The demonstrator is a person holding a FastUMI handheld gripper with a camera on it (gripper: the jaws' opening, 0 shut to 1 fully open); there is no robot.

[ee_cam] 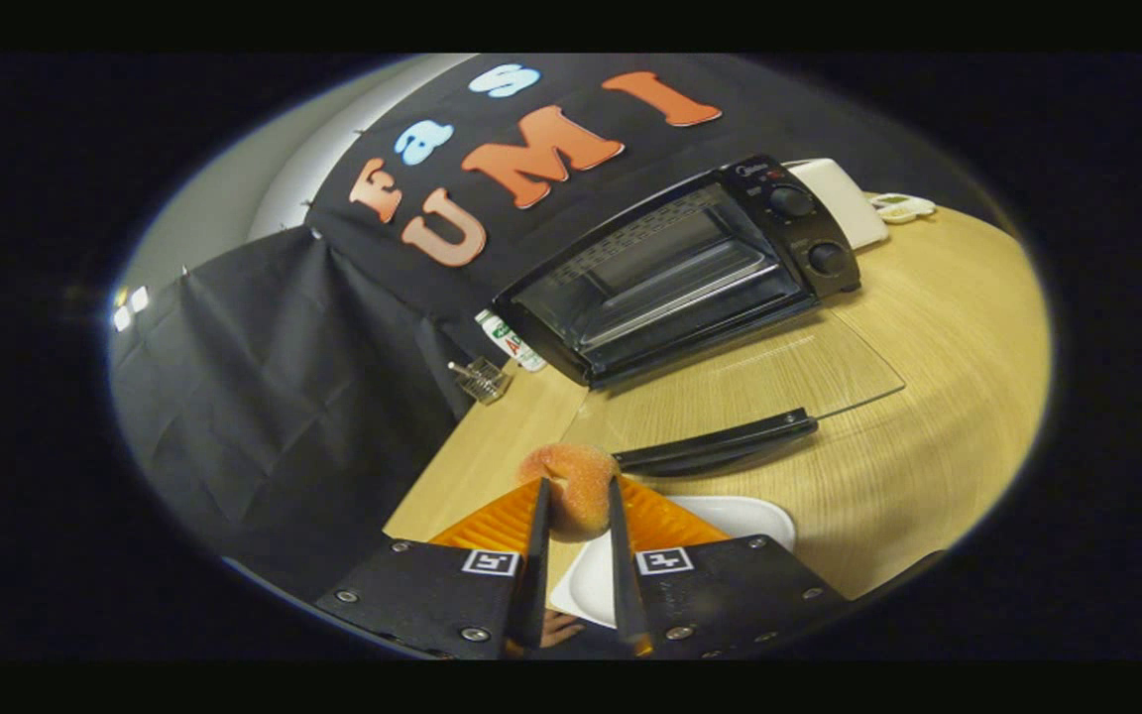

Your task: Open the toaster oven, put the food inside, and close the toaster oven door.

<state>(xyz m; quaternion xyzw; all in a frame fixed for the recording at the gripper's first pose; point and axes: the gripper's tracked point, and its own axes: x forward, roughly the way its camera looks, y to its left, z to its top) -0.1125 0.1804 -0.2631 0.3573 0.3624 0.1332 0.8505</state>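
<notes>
While the wooden tabletop (938,397) carried everything in the booth, it stretched away from the tool toward the far black cloth wall (264,397). Largest on it was the toaster oven (680,268), standing at about one o'clock beyond the fingers, its two round knobs (809,230) stacked at its right end. Its glass door (759,382) lay fully open, folded down flat over the wood toward the tool, with the dark door handle (720,441) along its near edge, just ahead of the fingertips at about one o'clock. A white plate (730,516) sat directly under and to the right of the fingers, partly hidden by them. Behind the oven, at two o'clock, a white flat object (844,198) rested near the tabletop's far edge. The tool (577,491) was clamped on the food, a sugared doughnut (576,496), with one finger pressing each side; the doughnut was held above the near rim of the plate, short of the door handle. At eleven o'clock, left of the oven, stood a small wire basket (480,379) and a small labelled bottle (512,342) lying tilted against the oven's corner.
</notes>
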